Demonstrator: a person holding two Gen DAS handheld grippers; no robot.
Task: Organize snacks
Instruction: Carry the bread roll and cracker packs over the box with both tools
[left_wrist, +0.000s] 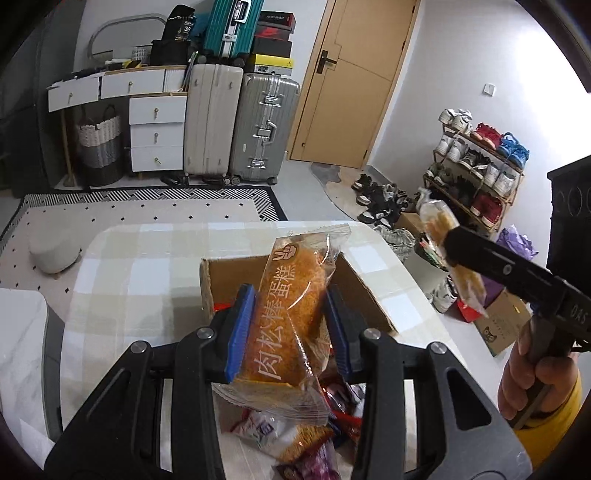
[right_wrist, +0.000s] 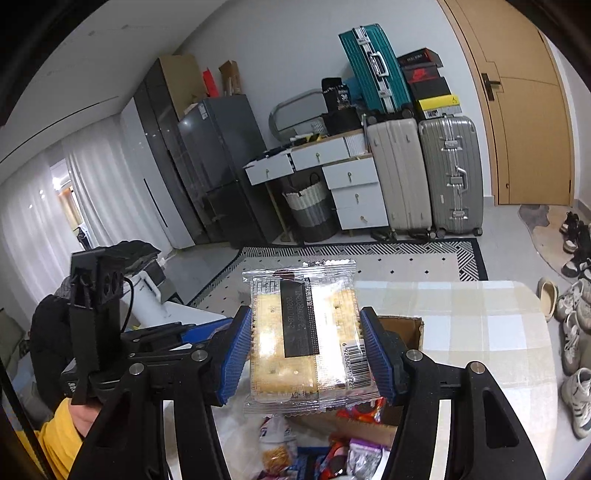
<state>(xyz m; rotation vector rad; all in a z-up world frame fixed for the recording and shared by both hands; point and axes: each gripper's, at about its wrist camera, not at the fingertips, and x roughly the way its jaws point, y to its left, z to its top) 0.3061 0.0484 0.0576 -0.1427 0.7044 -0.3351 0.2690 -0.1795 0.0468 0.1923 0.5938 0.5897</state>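
My left gripper (left_wrist: 290, 334) is shut on a clear-wrapped meat floss cake (left_wrist: 286, 325), held upright above the open cardboard box (left_wrist: 354, 291). My right gripper (right_wrist: 308, 350) is shut on a clear pack of crackers (right_wrist: 303, 339), also lifted above the box (right_wrist: 404, 328). The right gripper also shows at the right of the left wrist view (left_wrist: 448, 245), holding the cracker pack (left_wrist: 437, 219) high off the table. A pile of loose snack packets (left_wrist: 295, 443) lies on the table below both grippers; it also shows in the right wrist view (right_wrist: 332, 454).
The table has a checked cloth (left_wrist: 147, 280). The left gripper's body (right_wrist: 92, 317) sits at the left of the right wrist view. Suitcases (left_wrist: 240, 125), drawers (left_wrist: 157, 122), a door (left_wrist: 354, 81) and a shoe rack (left_wrist: 476, 166) stand beyond.
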